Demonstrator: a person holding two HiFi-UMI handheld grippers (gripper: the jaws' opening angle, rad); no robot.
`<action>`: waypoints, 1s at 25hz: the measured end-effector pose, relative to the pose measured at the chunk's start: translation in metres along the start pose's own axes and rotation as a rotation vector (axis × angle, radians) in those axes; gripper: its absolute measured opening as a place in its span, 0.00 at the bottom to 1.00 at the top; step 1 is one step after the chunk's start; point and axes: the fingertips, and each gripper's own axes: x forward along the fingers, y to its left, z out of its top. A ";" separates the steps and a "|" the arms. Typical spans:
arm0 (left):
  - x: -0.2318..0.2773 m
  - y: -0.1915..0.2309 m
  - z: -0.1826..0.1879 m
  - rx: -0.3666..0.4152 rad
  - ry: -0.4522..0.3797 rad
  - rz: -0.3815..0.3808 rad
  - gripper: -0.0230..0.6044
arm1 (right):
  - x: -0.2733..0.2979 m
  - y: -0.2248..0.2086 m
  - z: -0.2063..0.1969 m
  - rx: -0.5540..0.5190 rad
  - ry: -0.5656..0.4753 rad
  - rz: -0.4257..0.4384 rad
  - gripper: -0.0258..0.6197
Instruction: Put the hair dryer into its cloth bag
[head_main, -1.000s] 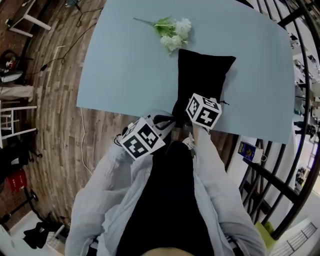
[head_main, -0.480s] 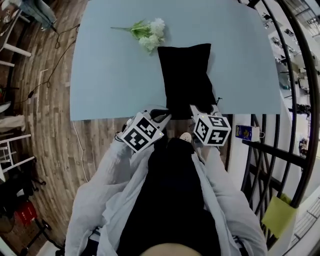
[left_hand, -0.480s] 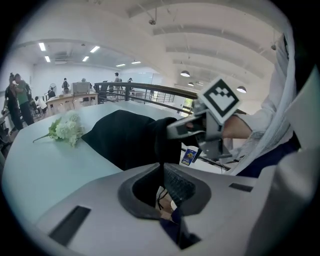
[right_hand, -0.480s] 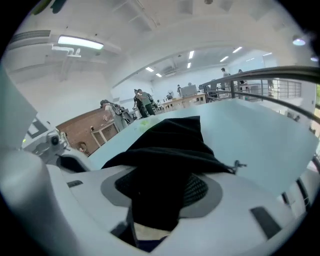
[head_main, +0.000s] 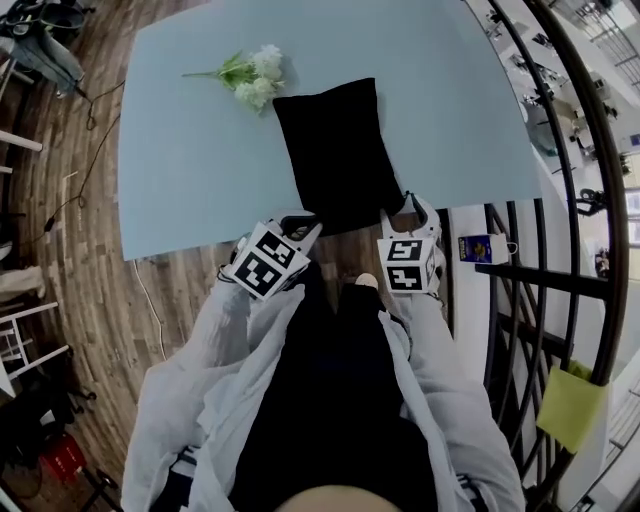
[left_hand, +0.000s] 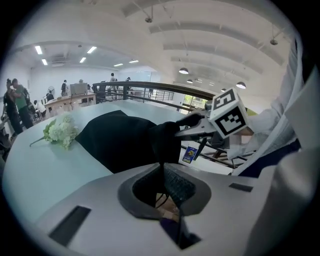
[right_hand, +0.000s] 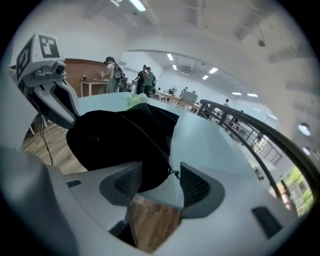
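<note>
Holding the bag (head_main: 335, 150) at the table (head_main: 180, 160) edge: left gripper (head_main: 305, 222) pinched its near corner, right gripper (head_main: 410, 207) sat wide open around the other. Dryer unseen, likely inside. Risk: a one-sided pull could drag the bag off the edge.

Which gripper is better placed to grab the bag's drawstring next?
Right, probably. The right gripper is open at a near corner of the cloth bag, with the drawstring lying between its jaws. The left gripper is shut on the bag's edge, hence occupied.
</note>
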 end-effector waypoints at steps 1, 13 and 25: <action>0.000 0.001 0.000 0.006 0.007 0.013 0.09 | 0.007 -0.005 0.004 -0.024 0.003 0.002 0.37; 0.009 -0.028 -0.004 0.161 0.152 0.087 0.09 | -0.016 -0.026 -0.010 -0.174 -0.052 0.133 0.08; 0.050 -0.029 -0.059 0.113 0.291 0.136 0.09 | 0.011 -0.010 -0.068 -0.208 0.047 0.202 0.09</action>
